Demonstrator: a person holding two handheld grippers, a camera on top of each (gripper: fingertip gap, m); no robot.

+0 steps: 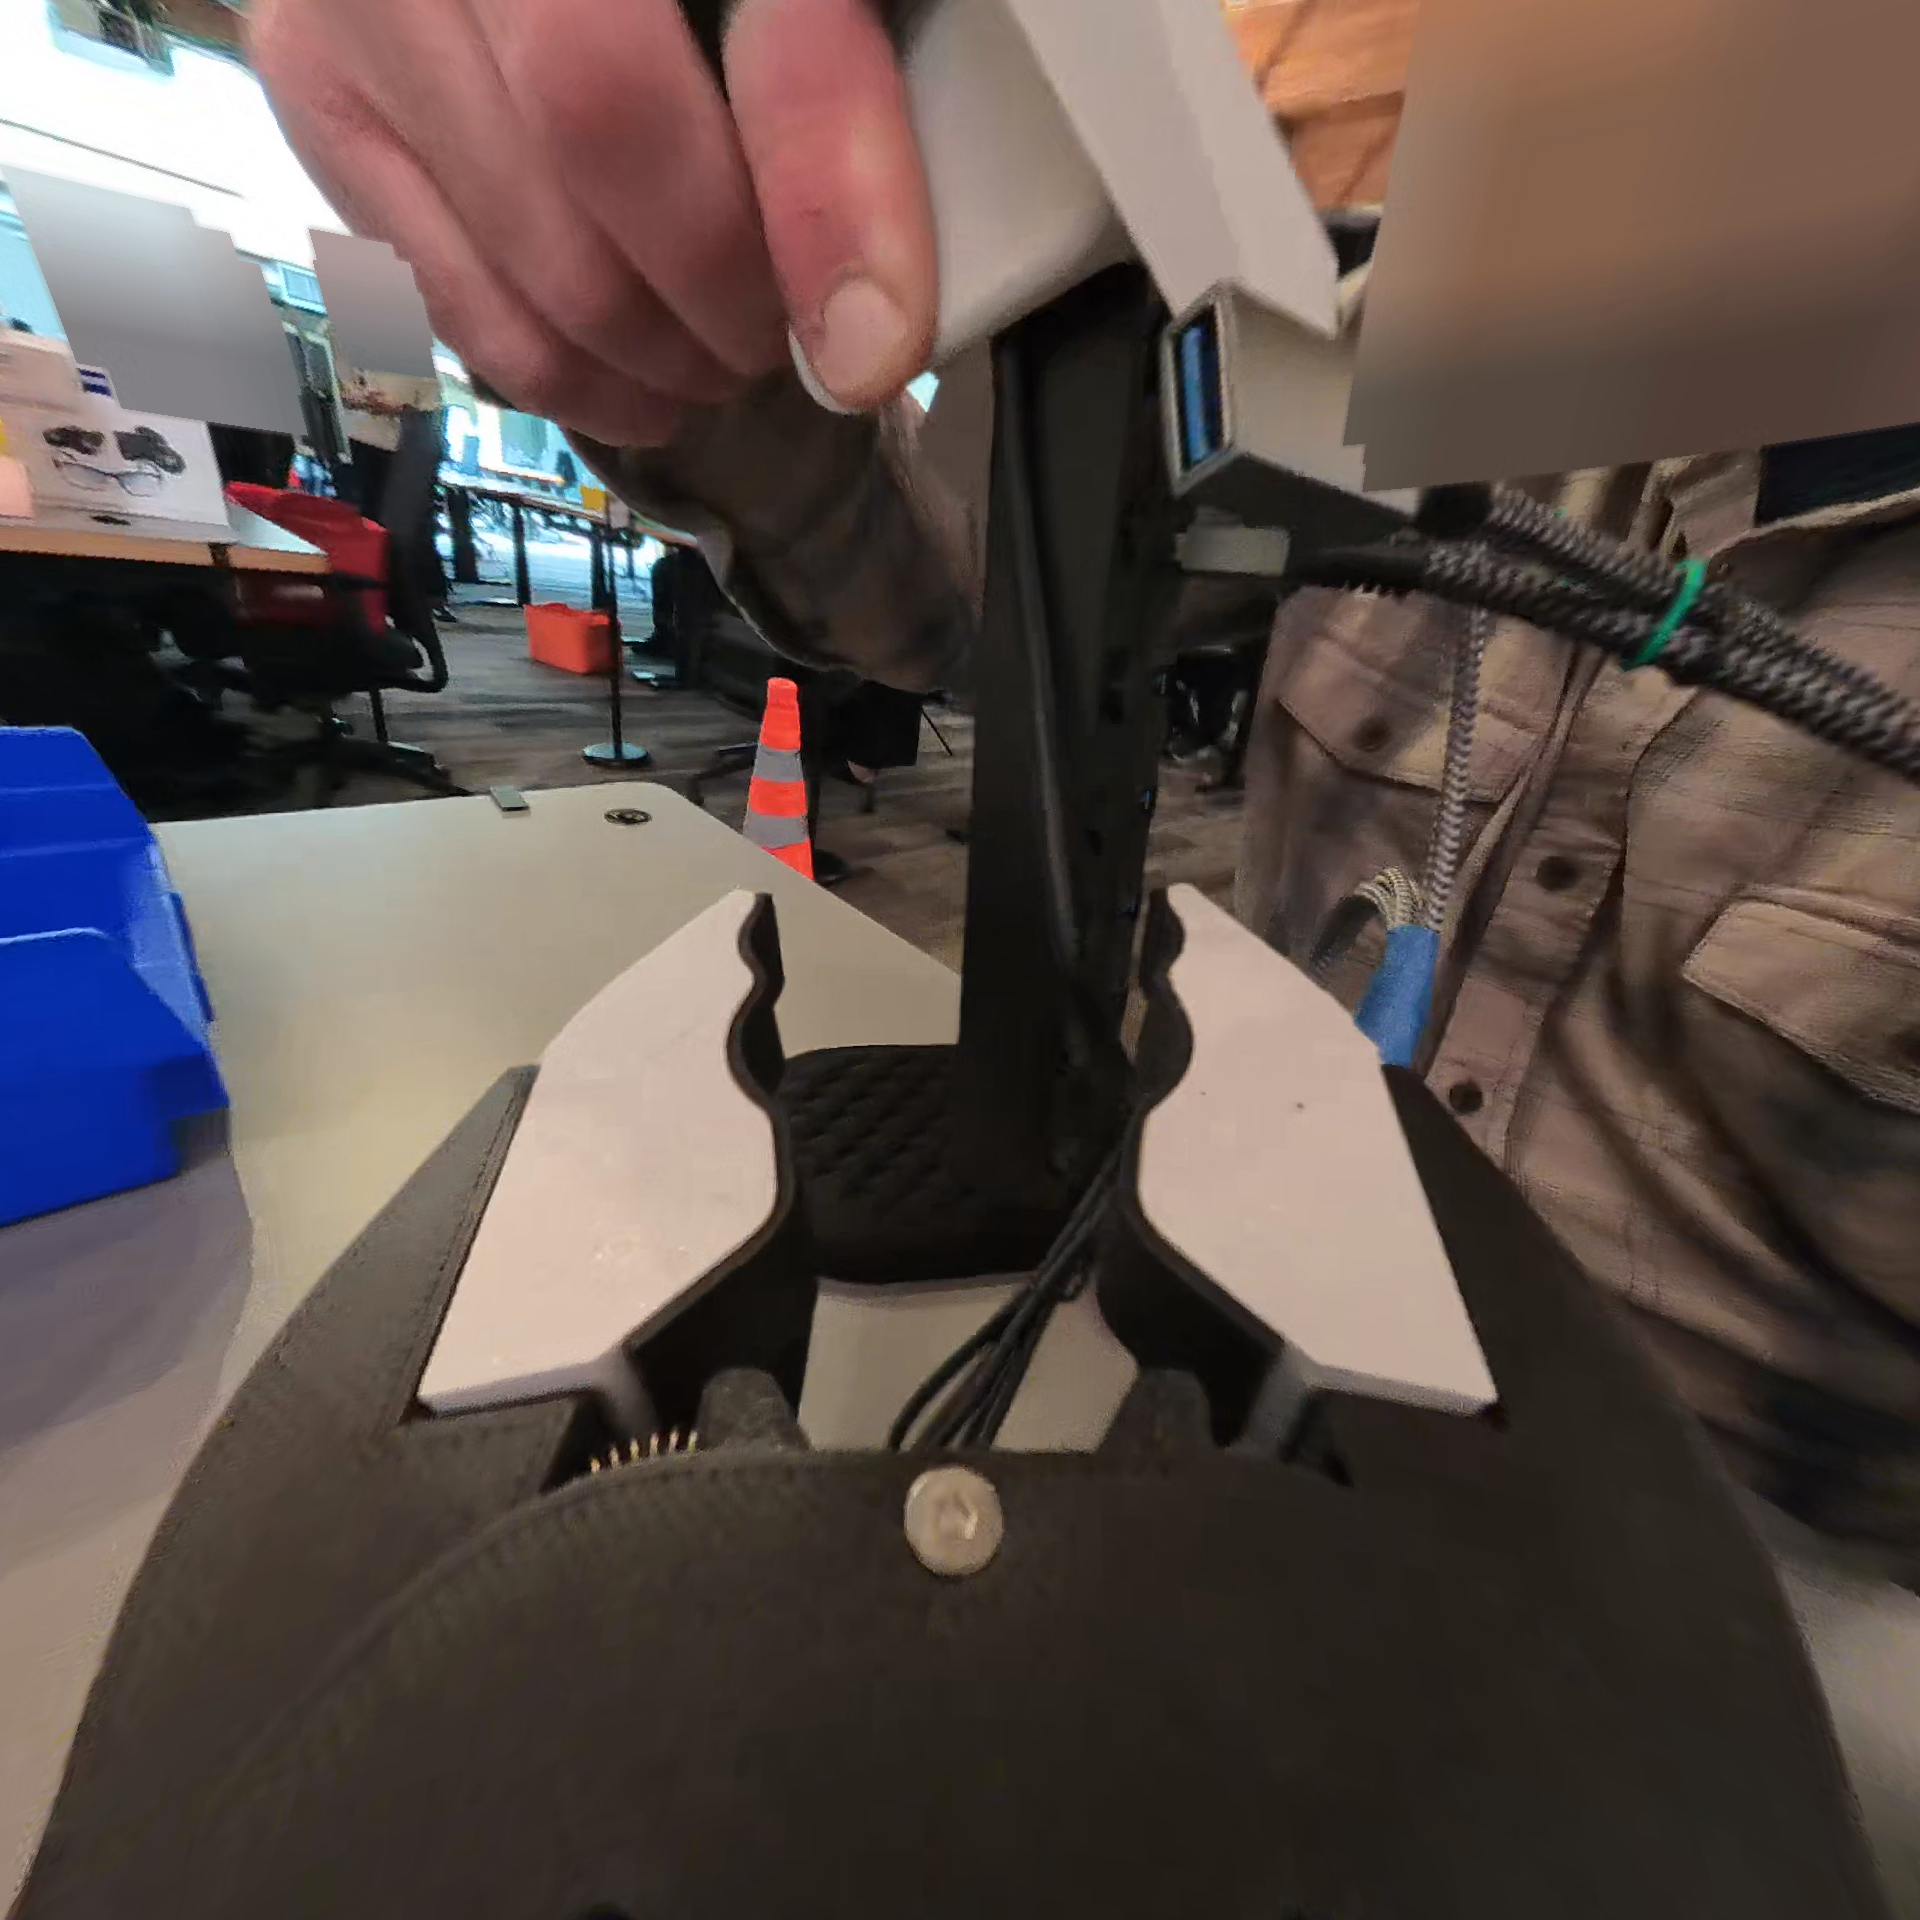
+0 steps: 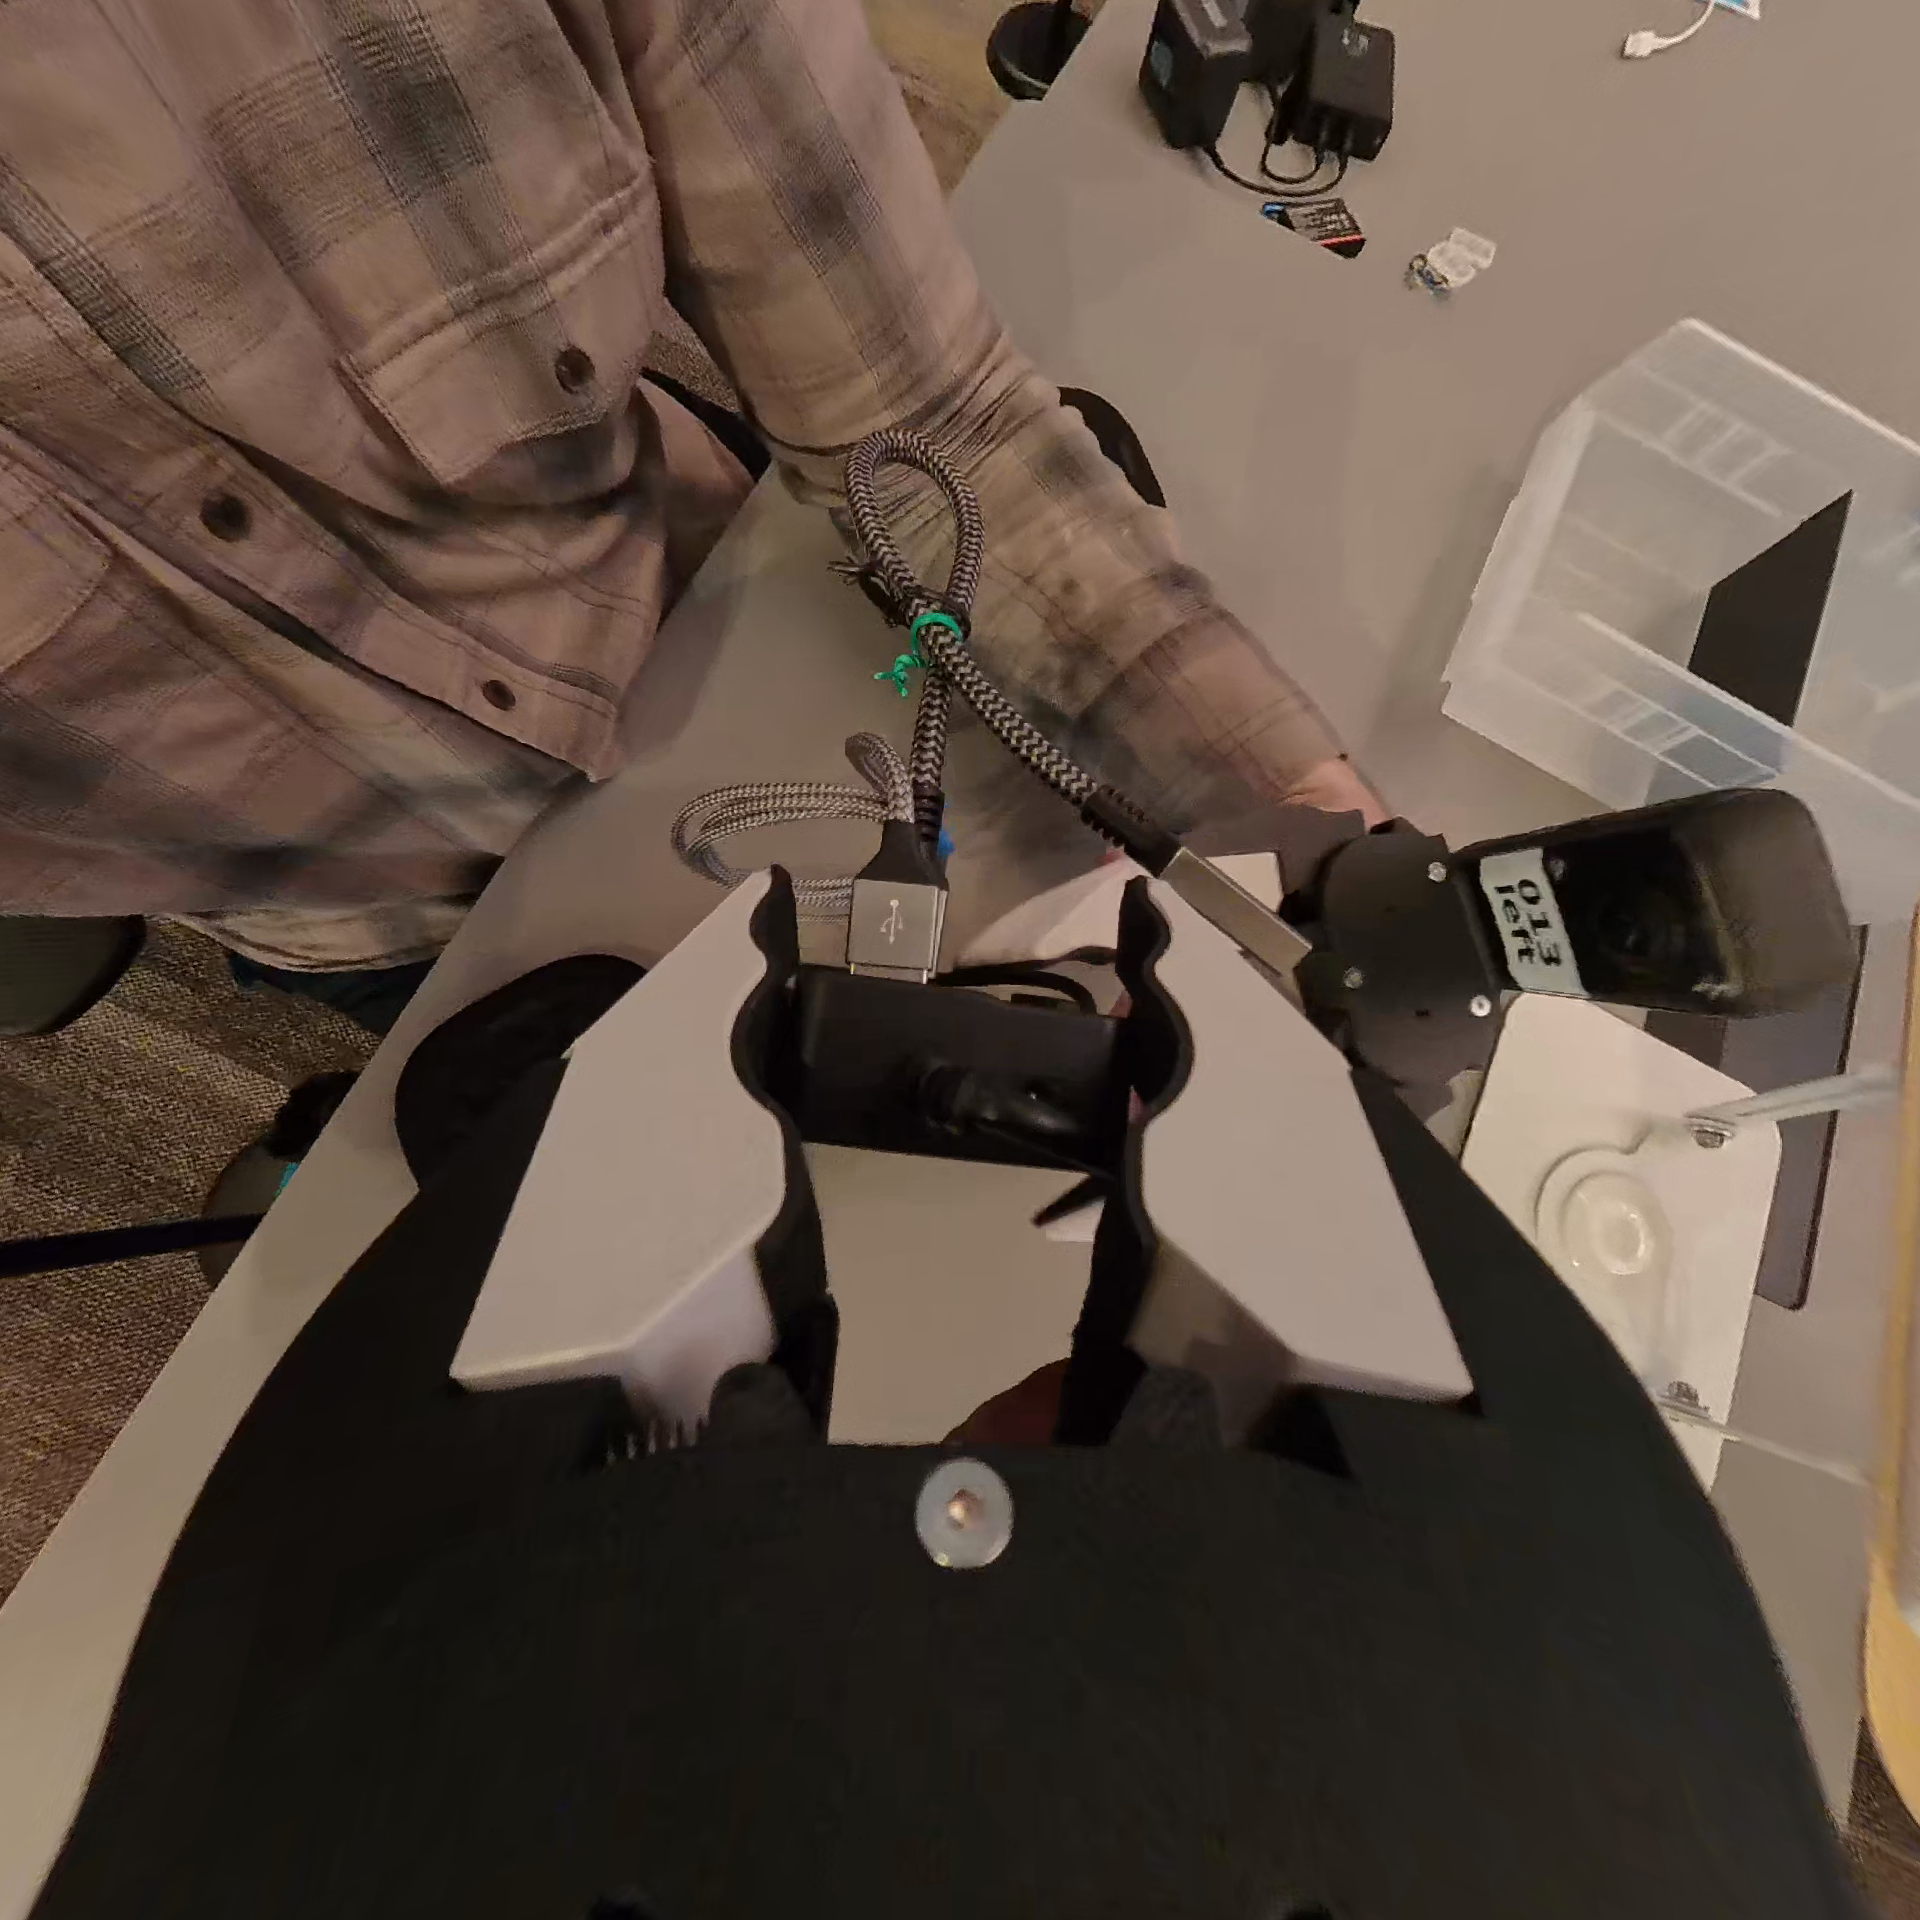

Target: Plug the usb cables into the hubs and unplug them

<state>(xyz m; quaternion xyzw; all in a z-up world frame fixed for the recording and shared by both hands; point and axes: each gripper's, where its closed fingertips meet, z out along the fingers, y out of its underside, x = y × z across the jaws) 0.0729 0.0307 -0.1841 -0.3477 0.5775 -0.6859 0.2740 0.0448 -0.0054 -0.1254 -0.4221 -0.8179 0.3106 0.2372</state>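
Black hub is standing tall in the left wrist view, rising between the white fingers of the left gripper. That gripper is sitting released, jaws wide. The hub is lying close to one finger, with a clear gap on the other side. Silver hub is hanging above and to the right, its blue port facing the camera. A braided cable with a green tie is trailing off it across a plaid shirt. What is carrying it, cannot tell. A person's hand is filling the top left. Blue bin is sitting on the grey tabletop.

Right wrist view: right gripper is pointing down at the tabletop, also released, its fingers straddling the black hub. Silver USB plug is sitting end-on against the hub's far edge, just inside one fingertip; seated or not, cannot tell. Its braided cable is looping up to the green tie and coming back down to the silver hub, which is ending at the left gripper's black body. Clear plastic bin is sitting well off to the right.
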